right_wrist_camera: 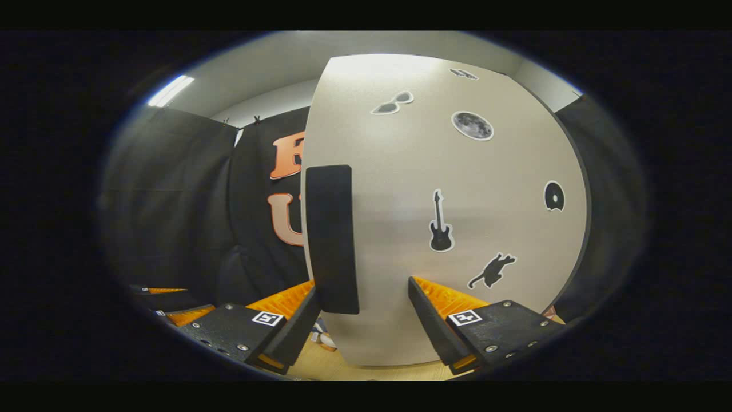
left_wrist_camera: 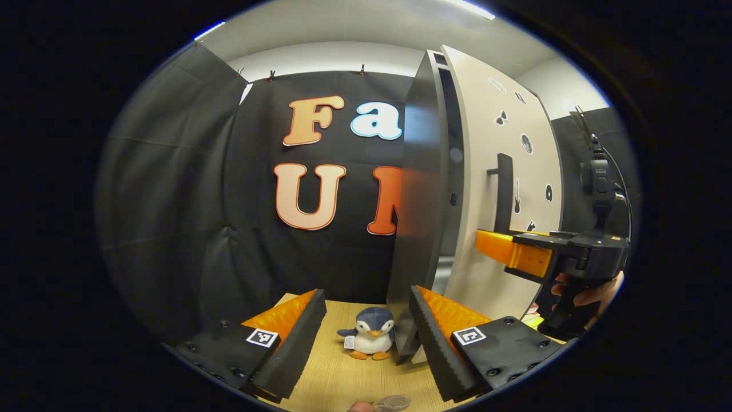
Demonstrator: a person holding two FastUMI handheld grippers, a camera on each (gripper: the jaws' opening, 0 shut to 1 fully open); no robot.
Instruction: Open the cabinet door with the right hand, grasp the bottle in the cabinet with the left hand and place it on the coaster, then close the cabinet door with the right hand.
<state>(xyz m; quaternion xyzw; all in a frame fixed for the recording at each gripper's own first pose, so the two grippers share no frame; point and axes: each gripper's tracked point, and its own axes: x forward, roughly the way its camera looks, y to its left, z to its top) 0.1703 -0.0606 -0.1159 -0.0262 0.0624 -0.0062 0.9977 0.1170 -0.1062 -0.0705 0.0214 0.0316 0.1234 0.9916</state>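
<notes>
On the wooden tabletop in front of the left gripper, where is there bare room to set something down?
Bare wood lies on the table between the left gripper fingers, in front of the penguin toy. Behind it, a strip runs toward the black cloth wall. It is crowded to the right, where the cabinet stands beside the penguin, and by the clear object at the near edge.

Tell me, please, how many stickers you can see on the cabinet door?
5, in the right gripper view: sunglasses upper left, moon upper middle, disc at right, guitar in the centre, cat lower right. A sixth at the top edge is unclear.
</notes>
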